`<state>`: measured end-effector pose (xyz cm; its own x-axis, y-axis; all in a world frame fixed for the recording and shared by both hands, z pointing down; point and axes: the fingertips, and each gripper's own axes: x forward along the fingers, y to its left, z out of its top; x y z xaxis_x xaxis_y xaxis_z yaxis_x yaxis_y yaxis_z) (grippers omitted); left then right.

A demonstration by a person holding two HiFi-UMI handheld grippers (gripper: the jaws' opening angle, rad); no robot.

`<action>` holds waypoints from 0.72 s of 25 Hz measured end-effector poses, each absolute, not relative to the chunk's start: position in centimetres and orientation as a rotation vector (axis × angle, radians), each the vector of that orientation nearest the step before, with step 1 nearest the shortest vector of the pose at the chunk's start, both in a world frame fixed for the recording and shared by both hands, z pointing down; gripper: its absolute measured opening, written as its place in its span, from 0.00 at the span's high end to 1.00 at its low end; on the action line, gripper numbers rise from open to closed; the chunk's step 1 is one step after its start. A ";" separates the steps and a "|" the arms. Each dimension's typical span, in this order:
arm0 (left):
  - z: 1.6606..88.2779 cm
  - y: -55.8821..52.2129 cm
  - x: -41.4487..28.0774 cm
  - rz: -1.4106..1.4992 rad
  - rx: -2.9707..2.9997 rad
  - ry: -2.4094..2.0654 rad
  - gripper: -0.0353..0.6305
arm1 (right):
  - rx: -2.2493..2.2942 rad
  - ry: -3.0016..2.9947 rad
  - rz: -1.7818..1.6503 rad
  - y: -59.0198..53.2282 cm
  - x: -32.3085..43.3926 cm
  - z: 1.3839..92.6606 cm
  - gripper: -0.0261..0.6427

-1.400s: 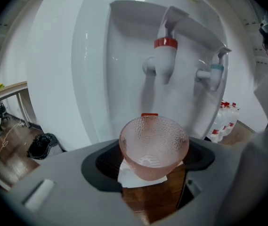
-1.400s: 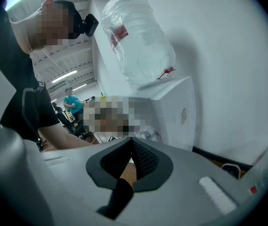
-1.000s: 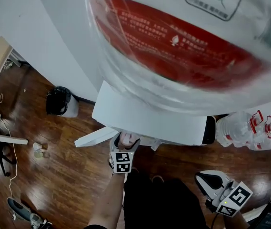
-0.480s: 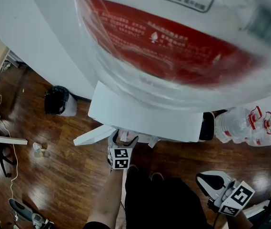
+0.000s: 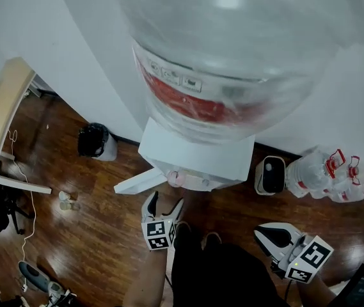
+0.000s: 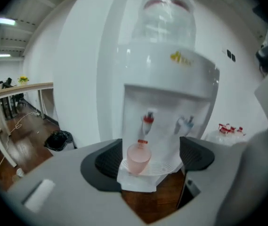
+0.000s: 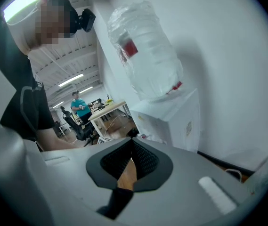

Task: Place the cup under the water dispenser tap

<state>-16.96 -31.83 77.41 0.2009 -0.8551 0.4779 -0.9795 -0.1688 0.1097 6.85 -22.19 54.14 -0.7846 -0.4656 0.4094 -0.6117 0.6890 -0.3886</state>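
Observation:
A translucent pink cup [image 6: 138,158] stands on the white drip tray [image 6: 164,166] of the water dispenser [image 6: 169,93], right under the red tap [image 6: 147,119]. A blue tap [image 6: 186,123] is to its right. In the head view the cup [image 5: 175,179] sits at the dispenser's front [image 5: 197,155], below the big bottle [image 5: 233,50]. My left gripper [image 5: 164,203] hangs a short way back from the cup, open, jaws wide apart and empty [image 6: 152,166]. My right gripper [image 5: 272,236] is low at the right, shut on nothing [image 7: 133,147].
A black bin [image 5: 95,139] stands by the wall left of the dispenser. Several empty water bottles [image 5: 329,171] and a small white appliance [image 5: 270,174] are on the right. A wooden desk [image 5: 2,114] is far left. A white panel [image 5: 137,181] juts out at the dispenser's base.
My left gripper was shut on the cup at the tray; it has let go, opened and drawn back. The head view has pulled back from the dispenser. The right gripper has hardly moved.

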 end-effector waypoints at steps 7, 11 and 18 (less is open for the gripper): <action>57.5 -24.2 -14.6 0.192 2.229 -1.764 0.16 | 0.818 -2.706 0.651 -19.1 8.7 45.6 0.96; 50.3 -20.4 -14.0 0.173 2.294 -1.804 0.24 | 0.792 -2.720 0.467 -16.9 8.7 42.2 0.96; 43.2 -13.3 -14.5 0.124 2.391 -1.817 0.31 | 0.908 -2.859 0.583 -13.7 6.3 39.0 0.96</action>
<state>-14.51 -13.26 43.19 0.2687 -0.9518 0.1475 -0.9631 -0.2629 0.0579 6.34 -13.69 39.00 -0.8201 -0.5387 0.1931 -0.5713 0.7511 -0.3310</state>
